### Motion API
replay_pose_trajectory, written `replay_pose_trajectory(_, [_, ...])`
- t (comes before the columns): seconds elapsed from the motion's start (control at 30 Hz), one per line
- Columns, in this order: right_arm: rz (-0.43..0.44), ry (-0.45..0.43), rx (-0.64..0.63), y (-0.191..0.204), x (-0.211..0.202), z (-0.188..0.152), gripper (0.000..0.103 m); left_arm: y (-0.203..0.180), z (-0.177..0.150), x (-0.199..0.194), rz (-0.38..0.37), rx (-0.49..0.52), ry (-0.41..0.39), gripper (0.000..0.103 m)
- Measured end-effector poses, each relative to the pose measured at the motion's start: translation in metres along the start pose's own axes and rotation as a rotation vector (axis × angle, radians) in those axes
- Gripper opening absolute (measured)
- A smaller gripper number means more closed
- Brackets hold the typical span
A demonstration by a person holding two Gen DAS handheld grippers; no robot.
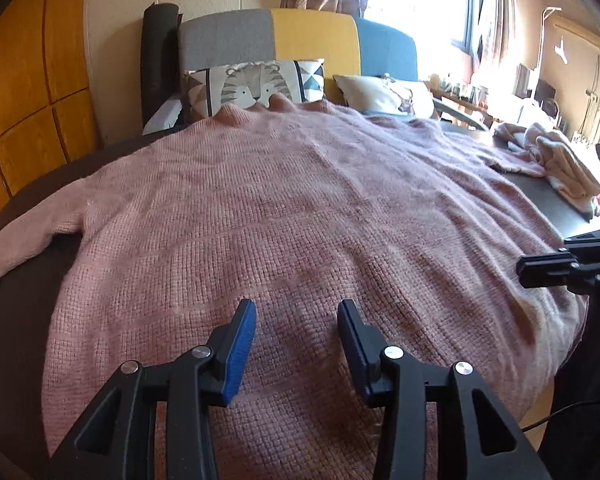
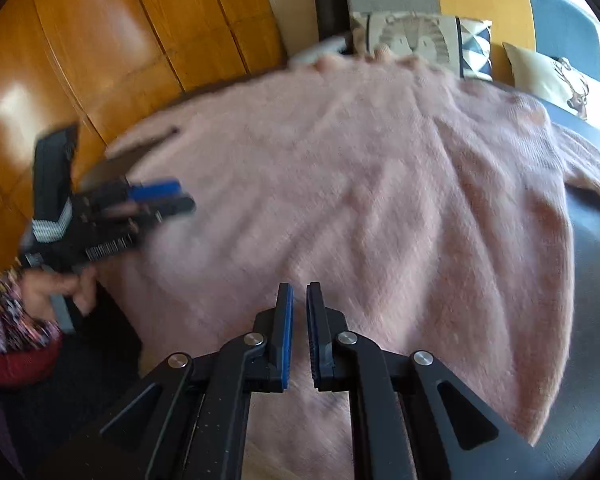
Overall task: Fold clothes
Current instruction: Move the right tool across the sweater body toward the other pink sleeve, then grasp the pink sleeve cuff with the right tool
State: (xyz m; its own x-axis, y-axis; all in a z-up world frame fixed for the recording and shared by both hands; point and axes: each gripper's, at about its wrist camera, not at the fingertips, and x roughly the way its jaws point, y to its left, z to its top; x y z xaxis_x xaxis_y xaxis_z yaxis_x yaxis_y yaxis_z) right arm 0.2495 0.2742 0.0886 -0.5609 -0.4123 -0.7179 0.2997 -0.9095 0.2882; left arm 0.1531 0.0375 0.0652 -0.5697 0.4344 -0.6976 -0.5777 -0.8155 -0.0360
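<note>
Pink sweater [image 1: 300, 208] lay flat on dark table [image 1: 28, 200]. Left gripper [image 1: 296, 344] wide apart above near hem; right gripper [image 2: 299, 332] nearly closed, empty.

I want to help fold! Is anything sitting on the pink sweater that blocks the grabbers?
Nothing visible does. The pink sweater lies spread out and bare right under the left gripper and the right gripper. The folded beige clothes sit off to the side.
</note>
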Motion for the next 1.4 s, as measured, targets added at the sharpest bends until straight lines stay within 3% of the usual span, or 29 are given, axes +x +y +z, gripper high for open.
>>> replay_pose_trajectory(0.1, [0.031, 0.037, -0.029, 0.013, 0.013, 0.005, 0.008, -0.004, -0.005, 0.006, 0.021, 0.020, 0.020, 0.044])
replay_pose_trajectory(0.2, [0.048, 0.102, -0.116, 0.027, 0.022, -0.012, 0.008, -0.003, -0.008, 0.004, 0.023, 0.036, 0.007, 0.045])
replay_pose_trajectory(0.33, [0.071, 0.080, -0.177, 0.025, 0.001, -0.037, 0.008, 0.001, -0.007, 0.004, 0.013, 0.027, -0.006, 0.046])
replay_pose_trajectory(0.4, [0.100, 0.077, -0.148, 0.020, -0.007, -0.038, 0.008, 0.000, -0.001, 0.007, 0.017, 0.023, -0.004, 0.046])
replay_pose_trajectory(0.5, [0.092, -0.021, -0.104, 0.007, -0.025, -0.025, 0.008, -0.002, 0.010, 0.012, 0.024, 0.017, -0.002, 0.046])
replay_pose_trajectory(0.7, [-0.090, -0.015, 0.054, -0.037, -0.012, 0.005, 0.008, -0.007, 0.030, 0.022, 0.036, 0.006, 0.001, 0.046])
replay_pose_trajectory(0.83, [-0.104, 0.037, 0.103, -0.056, -0.002, -0.004, 0.009, 0.005, 0.040, 0.034, 0.052, -0.053, 0.019, 0.046])
replay_pose_trajectory(0.9, [-0.114, 0.023, 0.094, -0.059, -0.006, -0.014, 0.016, 0.015, 0.043, 0.041, 0.067, -0.100, 0.032, 0.046])
replay_pose_trajectory(1.07, [-0.033, -0.011, 0.214, -0.083, -0.027, -0.019, 0.021, 0.043, 0.057, 0.056, 0.100, -0.229, 0.075, 0.046])
replay_pose_trajectory(1.1, [-0.046, -0.051, 0.227, -0.090, -0.036, -0.017, 0.024, 0.045, 0.060, 0.057, 0.104, -0.232, 0.071, 0.046])
replay_pose_trajectory(1.17, [-0.093, -0.137, 0.277, -0.115, -0.057, -0.013, 0.047, 0.049, 0.067, 0.058, 0.113, -0.239, 0.064, 0.046])
replay_pose_trajectory(1.23, [-0.157, -0.220, 0.374, -0.153, -0.077, -0.009, 0.063, 0.053, 0.073, 0.060, 0.120, -0.247, 0.059, 0.046])
replay_pose_trajectory(1.33, [-0.280, -0.256, 0.553, -0.228, -0.103, -0.007, 0.065, 0.055, 0.071, 0.075, 0.106, -0.264, 0.105, 0.046])
replay_pose_trajectory(1.4, [-0.355, -0.267, 0.673, -0.278, -0.121, -0.013, 0.065, 0.050, 0.065, 0.079, 0.124, -0.242, 0.093, 0.046])
